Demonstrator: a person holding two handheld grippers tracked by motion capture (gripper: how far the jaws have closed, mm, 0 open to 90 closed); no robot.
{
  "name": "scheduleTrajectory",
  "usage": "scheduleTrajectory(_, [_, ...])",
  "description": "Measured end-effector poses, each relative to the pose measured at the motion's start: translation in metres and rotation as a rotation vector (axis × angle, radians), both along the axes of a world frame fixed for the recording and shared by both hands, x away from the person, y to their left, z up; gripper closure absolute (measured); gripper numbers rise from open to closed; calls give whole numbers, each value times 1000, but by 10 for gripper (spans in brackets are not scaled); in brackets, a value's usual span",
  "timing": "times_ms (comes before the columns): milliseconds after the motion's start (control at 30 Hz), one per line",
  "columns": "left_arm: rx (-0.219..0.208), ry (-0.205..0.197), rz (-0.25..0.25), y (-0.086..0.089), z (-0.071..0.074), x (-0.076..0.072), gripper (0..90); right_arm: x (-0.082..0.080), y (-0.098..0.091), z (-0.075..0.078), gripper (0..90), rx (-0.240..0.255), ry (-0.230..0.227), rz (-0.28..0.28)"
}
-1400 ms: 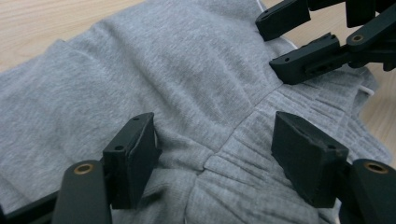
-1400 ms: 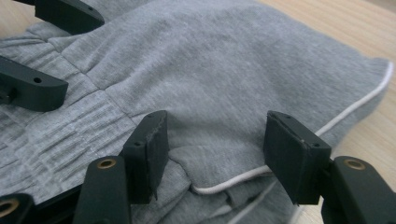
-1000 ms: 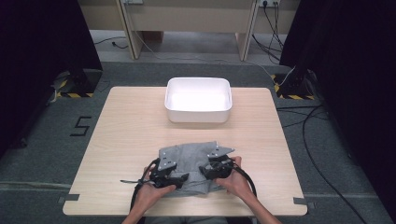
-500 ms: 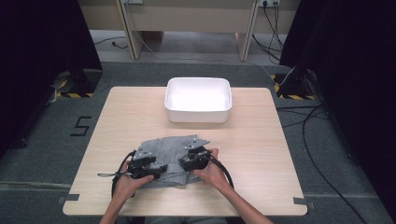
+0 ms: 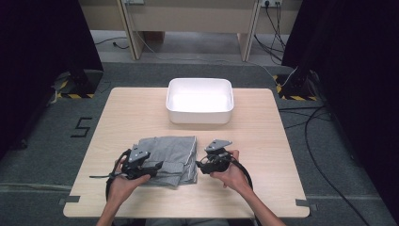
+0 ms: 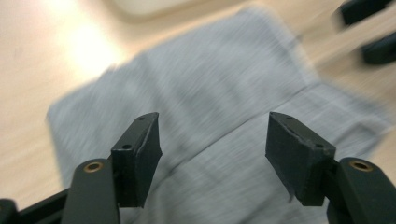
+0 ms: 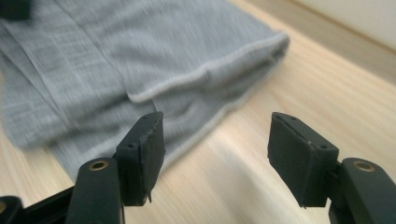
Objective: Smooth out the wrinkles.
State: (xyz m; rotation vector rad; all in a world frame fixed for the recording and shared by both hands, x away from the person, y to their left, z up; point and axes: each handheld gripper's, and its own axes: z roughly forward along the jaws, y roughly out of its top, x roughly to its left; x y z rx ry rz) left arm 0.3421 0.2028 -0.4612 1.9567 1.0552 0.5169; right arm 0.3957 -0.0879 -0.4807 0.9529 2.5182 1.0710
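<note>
Your folded grey cloth (image 5: 169, 159) lay flat, pale-hemmed, at the table's (image 5: 263, 141) six o'clock. Your left gripper (image 5: 150, 168) hovered over it, jaws wide and empty. Your right gripper (image 5: 201, 165), at its three o'clock, had just been opening, empty.

Grey cloth (image 6: 205, 121) beyond parted jaws

A lab-like recording space is showing here: a plain wooden table (image 5: 141, 113) is standing on grey carpet, with black curtains (image 5: 42, 52) hanging at both sides. Yellow-and-black hazard tape (image 5: 70, 95) is marking stand bases, cables (image 5: 324, 136) are trailing over the floor, and a taped numeral (image 5: 82, 127) is sitting beside the table.
</note>
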Motion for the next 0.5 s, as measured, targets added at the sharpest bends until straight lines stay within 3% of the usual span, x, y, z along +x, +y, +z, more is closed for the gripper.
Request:
scheduleTrajectory(33, [8, -27, -1, -8, 5, -4, 341, 0, -3, -1, 367, -8, 3, 0])
scheduleTrajectory(100, [6, -29, -14, -20, 5, -8, 334, 0, -7, -2, 367, -10, 3, -12])
scheduleTrajectory(167, [-19, -5, -23, -29, -1, -9, 334, -1, -11, -1, 367, -7, 4, -13])
scheduleTrajectory(267, [3, 30, -7, -38, -17, -8, 334, -5, -16, -2, 367, -10, 3, -12])
scheduleTrajectory(400, [-11, 75, 5, -41, -34, -3, 331, -9, -24, -7, 367, -21, 15, -11])
scheduleTrajectory(500, [-10, 74, 24, -37, -40, 1, 341, -11, -30, -10, 367, -33, 23, -14])
